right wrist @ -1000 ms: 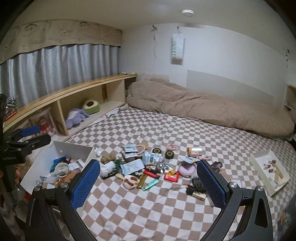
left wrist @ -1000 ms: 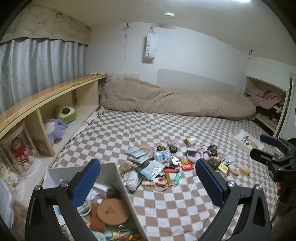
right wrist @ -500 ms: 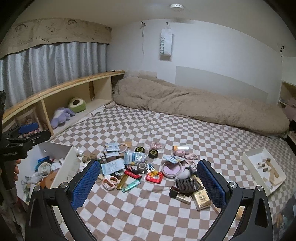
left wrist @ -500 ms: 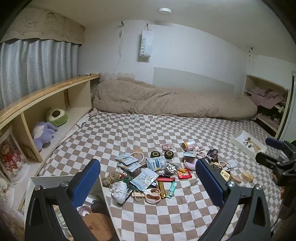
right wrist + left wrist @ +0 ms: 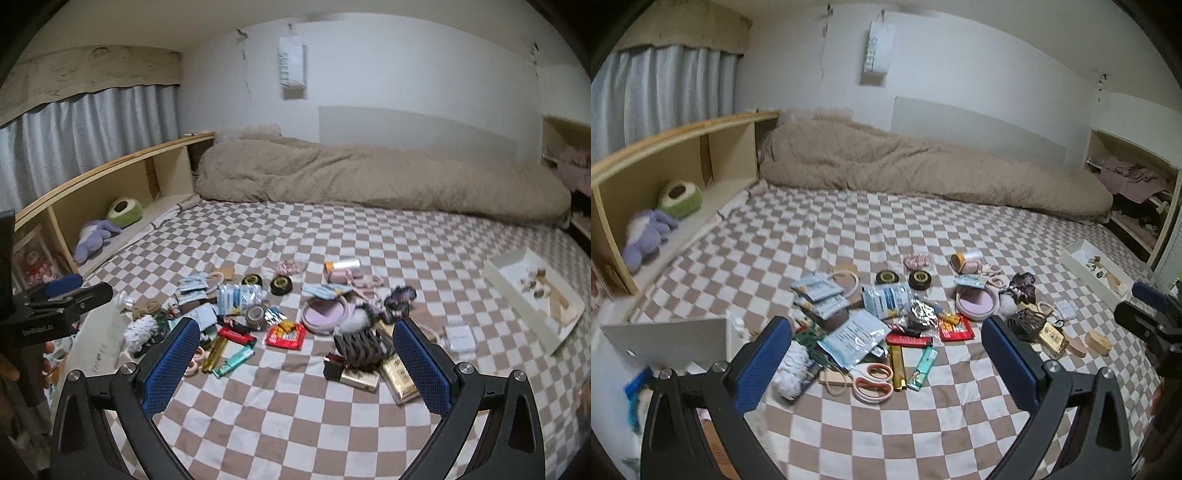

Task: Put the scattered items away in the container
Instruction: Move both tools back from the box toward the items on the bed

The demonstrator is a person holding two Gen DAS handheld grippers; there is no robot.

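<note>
Scissors (image 5: 873, 376) lie crosswise just ahead of the left tool (image 5: 886, 363), nearer than the right tool (image 5: 295, 363); both gape empty.

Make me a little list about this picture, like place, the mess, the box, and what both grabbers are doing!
Place: a bed with a checkered sheet and a rolled beige duvet.
Mess: a pile of small things, including pink-handled scissors, a red packet, a round pink case and a dark hair claw.
Box: a white container at the left, beside the pile.
Side tray: a white tray at the right.
Left gripper: open, empty, above the pile.
Right gripper: open, empty.
</note>
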